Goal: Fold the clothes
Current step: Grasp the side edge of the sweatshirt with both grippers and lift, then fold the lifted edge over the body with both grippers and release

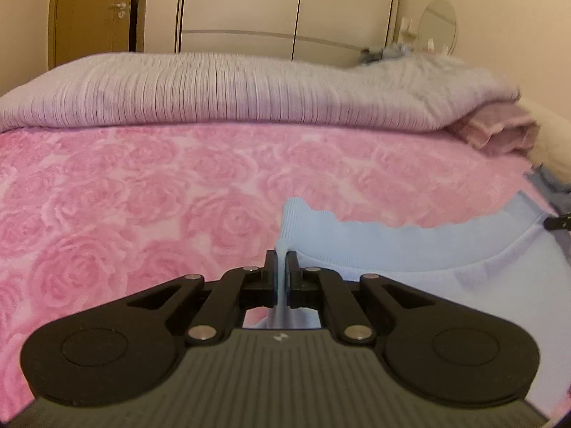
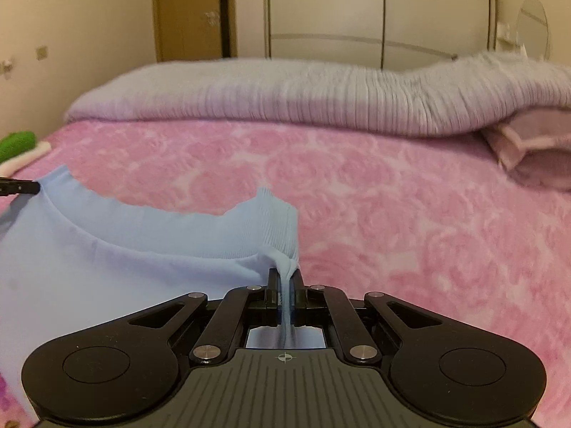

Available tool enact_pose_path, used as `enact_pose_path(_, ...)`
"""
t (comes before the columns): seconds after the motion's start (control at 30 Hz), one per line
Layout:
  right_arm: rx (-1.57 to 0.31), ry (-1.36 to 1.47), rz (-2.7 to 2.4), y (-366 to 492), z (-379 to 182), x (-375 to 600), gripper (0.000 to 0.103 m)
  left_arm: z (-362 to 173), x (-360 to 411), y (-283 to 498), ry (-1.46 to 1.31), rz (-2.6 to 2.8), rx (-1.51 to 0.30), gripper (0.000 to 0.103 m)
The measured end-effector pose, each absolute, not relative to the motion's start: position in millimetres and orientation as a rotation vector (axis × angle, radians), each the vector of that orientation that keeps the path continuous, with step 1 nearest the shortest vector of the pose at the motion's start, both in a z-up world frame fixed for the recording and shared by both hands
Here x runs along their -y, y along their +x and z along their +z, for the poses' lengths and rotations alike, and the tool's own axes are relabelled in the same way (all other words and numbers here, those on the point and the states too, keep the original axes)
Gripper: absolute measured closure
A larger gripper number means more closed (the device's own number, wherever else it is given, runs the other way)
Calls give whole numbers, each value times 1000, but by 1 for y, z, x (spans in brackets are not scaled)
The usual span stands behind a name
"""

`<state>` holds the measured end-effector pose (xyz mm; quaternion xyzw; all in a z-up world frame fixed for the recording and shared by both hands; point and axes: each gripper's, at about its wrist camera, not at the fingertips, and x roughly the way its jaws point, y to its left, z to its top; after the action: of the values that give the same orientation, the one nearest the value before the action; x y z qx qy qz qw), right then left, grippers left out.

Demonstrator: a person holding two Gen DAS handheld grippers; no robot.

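Note:
A light blue garment (image 1: 410,249) with a ribbed hem band is held up over a pink rose-patterned bedspread (image 1: 142,196). My left gripper (image 1: 282,260) is shut on its left corner, just below the ribbing. My right gripper (image 2: 284,278) is shut on the other corner of the same light blue garment (image 2: 107,267). The ribbed edge stretches between the two grippers. The right gripper's tip (image 1: 558,222) shows at the far right of the left wrist view, and the left gripper's tip (image 2: 19,188) at the far left of the right wrist view. The garment's lower part hangs out of sight.
A lilac ribbed blanket (image 1: 232,89) lies folded across the far side of the bed, with a pink folded cloth (image 1: 499,135) at its right end. A green item (image 2: 16,142) lies at the bed's left edge. White wardrobe doors (image 1: 285,7) and a wooden door (image 1: 92,10) stand behind.

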<state>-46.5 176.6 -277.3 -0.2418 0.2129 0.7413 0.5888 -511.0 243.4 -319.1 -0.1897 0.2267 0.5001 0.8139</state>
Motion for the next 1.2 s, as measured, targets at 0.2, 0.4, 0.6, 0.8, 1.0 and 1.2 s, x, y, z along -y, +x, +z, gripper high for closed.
enact_pose_path(0.2,-520,-557,1700,-39,-288,-184,101,-332,-250,-504,-393,1085,-495,99)
enact_pose_path(0.4,-625,-707,1647,-46,-314,-202,96,-357,-259,-490,-374,1056,-690,92)
enact_pose_path(0.6,-655,-564,1525,-24,-276,-158,62,-324,-232,-550,-610,1134,-520,86)
enact_pose_path(0.8,-888,-199,1486,-2,-255,-36,62,-305,-123,-630,-969,1094,-238,78)
enact_pose_path(1.0,-1219,140,1382,-11,-295,31,61,-350,-65,-647,-1317,991,3,77)
enact_pose_path(1.2,-1364,364,1280,-13,-315,20,61,-383,-80,-636,-1483,974,190,75)
